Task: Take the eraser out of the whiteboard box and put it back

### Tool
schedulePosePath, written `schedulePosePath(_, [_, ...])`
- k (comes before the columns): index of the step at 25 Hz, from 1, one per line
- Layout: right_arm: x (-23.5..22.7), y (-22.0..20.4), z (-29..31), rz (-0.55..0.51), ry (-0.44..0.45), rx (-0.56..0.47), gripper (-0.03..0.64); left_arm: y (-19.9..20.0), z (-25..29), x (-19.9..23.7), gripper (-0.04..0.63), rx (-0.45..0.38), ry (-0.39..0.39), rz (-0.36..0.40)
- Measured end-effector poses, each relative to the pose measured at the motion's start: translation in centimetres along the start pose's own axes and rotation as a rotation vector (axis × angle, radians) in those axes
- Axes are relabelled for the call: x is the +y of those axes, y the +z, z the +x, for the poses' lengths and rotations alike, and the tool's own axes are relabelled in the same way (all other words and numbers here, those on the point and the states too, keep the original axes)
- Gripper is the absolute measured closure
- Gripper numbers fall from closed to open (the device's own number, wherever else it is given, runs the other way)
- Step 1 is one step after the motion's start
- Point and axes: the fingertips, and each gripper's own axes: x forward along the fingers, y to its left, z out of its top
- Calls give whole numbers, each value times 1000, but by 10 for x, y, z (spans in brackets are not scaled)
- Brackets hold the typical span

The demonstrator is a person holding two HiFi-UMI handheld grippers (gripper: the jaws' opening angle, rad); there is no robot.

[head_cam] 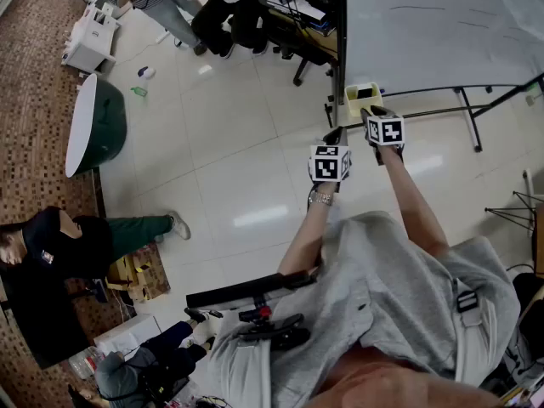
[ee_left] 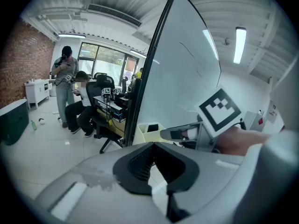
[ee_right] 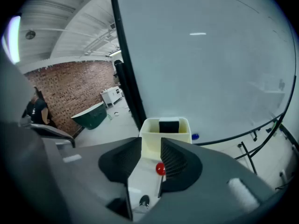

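Head view: right hand-held gripper (head_cam: pixel 369 113) tips sit just short of the pale box (head_cam: pixel 354 100) at the whiteboard's (head_cam: pixel 425 24) lower edge. The left hand-held gripper (head_cam: pixel 335 134) is a bit behind it.
Left gripper view: jaws pinched together, nothing in them, box off ahead.
Right gripper view: jaws spread, empty. The black eraser (ee_right: pixel 169 126) stands inside the box, just past the tips.

Whiteboard (ee_right: pixel 210 55) smooth, glossy white; at its six o'clock, box (ee_right: pixel 149 145) of matt cream plastic; eraser (ee_right: pixel 168 125) inside matt black; floor (head_cam: pixel 246 168) glossy tile; brick wall (ee_right: pixel 79 85) at nine o'clock rough.
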Motion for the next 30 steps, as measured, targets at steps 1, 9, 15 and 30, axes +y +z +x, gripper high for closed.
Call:
schedulePosePath(1, [-4,7,13,2,-19,12,487,7,4,7,592,8,-6,8])
schedulePosePath(9, [-25,36,70,11,-116,84,399,21,38,47,591,110,-47,48])
schedulePosePath(15, [-31,33,65,8,-136,116,391,47,51,54,591,81,-46,47])
schedulePosePath(30, [-4,24,101,54,-11,132,342,58,63,49,592,64,-40,45])
